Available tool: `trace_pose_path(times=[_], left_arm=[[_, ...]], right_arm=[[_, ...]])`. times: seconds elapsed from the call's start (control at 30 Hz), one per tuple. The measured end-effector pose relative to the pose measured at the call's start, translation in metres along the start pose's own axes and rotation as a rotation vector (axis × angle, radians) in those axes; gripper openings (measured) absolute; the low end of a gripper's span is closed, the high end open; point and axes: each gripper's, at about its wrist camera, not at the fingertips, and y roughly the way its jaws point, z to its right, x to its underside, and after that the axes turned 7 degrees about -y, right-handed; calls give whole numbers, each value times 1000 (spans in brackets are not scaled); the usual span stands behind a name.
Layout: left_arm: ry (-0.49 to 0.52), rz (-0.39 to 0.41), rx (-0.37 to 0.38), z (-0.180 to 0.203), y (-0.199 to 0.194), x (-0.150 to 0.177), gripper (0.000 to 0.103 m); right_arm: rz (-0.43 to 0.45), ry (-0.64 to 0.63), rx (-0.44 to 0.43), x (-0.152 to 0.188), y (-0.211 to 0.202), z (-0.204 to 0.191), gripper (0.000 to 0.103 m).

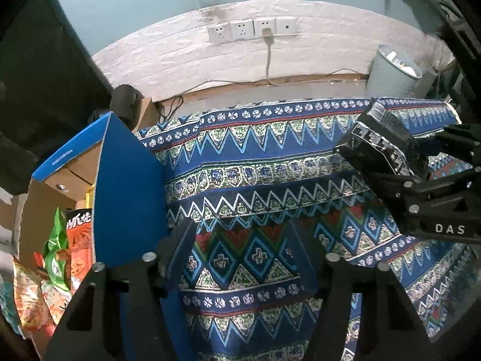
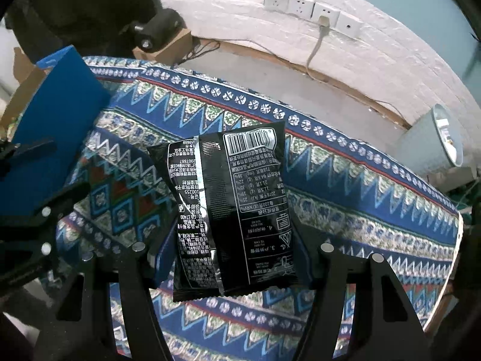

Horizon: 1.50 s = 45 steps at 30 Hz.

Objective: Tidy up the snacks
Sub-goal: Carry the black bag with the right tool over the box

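The right gripper [image 2: 231,252] pinches a crinkly black foil snack packet [image 2: 231,210] by its lower sides, right of the blue cardboard box [image 2: 57,138]. It looks light, soft and slippery, so hold the flanks gently. The left gripper [image 1: 240,258] is spread, empty.

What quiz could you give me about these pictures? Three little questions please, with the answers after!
1. Pick one: which gripper holds the black snack packet? A) the left one B) the right one
2. True or false: the blue box has nothing in it.
3. Fill in: of the four wall sockets, only ___ has a plug in it.

Key
1. B. The right gripper is shut on the packet. The left gripper is open, with only the patterned cloth below it.
2. False. Orange and green snack bags sit inside.
3. One.
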Motion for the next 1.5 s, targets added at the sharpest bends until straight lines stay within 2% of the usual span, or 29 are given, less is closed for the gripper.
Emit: trace_pose_path(times=[0.2, 0.4, 0.73, 0.87, 1.23, 1.5], left_arm=[[3, 28, 15, -1, -23, 4, 49], [-21, 67, 34, -11, -50, 8, 42], [-80, 139, 54, -40, -94, 17, 38], [-115, 148, 67, -55, -107, 23, 33], [-204, 197, 47, -104, -135, 42, 29], [-277, 203, 15, -145, -138, 58, 25]], right_arm=[[42, 17, -9, 9, -29, -5, 65], [92, 21, -25, 14, -60, -13, 65], [179, -36, -66, 13, -106, -43, 65], [207, -66, -87, 10, -118, -59, 65], [264, -132, -145, -13, -133, -108, 65], [259, -189, -182, -38, -120, -151, 65]])
